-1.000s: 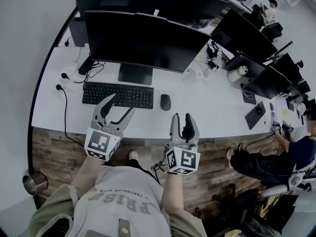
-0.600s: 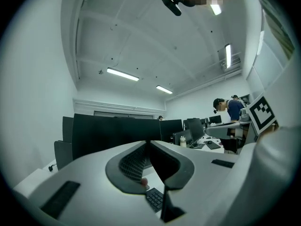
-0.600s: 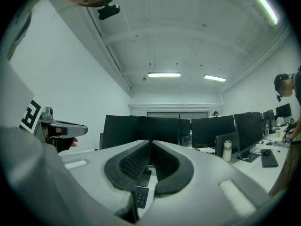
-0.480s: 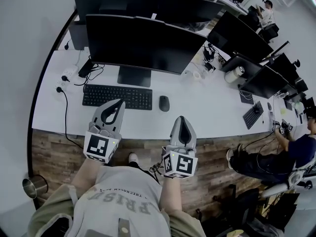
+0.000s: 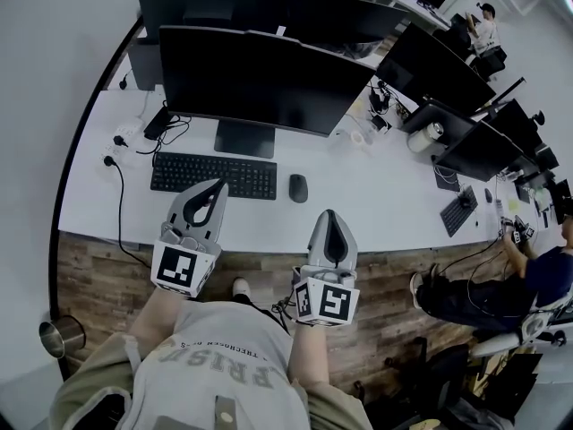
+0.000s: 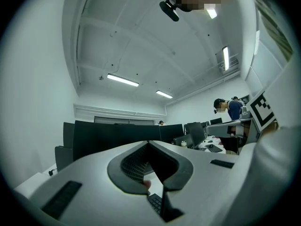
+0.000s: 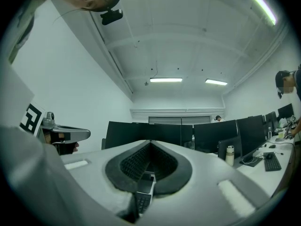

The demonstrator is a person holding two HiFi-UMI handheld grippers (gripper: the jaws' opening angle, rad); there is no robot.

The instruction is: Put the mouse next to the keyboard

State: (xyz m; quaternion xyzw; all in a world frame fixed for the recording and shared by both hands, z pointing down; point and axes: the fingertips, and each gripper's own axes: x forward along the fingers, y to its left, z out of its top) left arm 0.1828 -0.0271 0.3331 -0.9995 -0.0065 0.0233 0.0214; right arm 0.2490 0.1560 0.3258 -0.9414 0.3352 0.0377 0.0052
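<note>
A black keyboard (image 5: 213, 174) lies on the white desk (image 5: 376, 213) in front of the monitor stand. A small black mouse (image 5: 298, 187) sits just right of it, a short gap from the keyboard's right end. My left gripper (image 5: 217, 186) hovers at the desk's front edge, its tip over the keyboard's near side, jaws shut with nothing between them. My right gripper (image 5: 329, 215) hangs near the front edge, a little nearer and to the right of the mouse, also shut and holding nothing. Both gripper views show the jaws pressed together, left gripper (image 6: 149, 144) and right gripper (image 7: 150, 143).
A wide black monitor (image 5: 260, 74) stands behind the keyboard, with more monitors behind and to the right. Cables and plugs (image 5: 116, 150) trail over the desk's left part. A steel cup (image 5: 54, 334) stands on the wooden floor at left. A person sits at right (image 5: 528, 285).
Both grippers' jaws stood open a second ago and are now shut with nothing in them. Both hands have lifted slightly. Mouse and keyboard have not moved.
</note>
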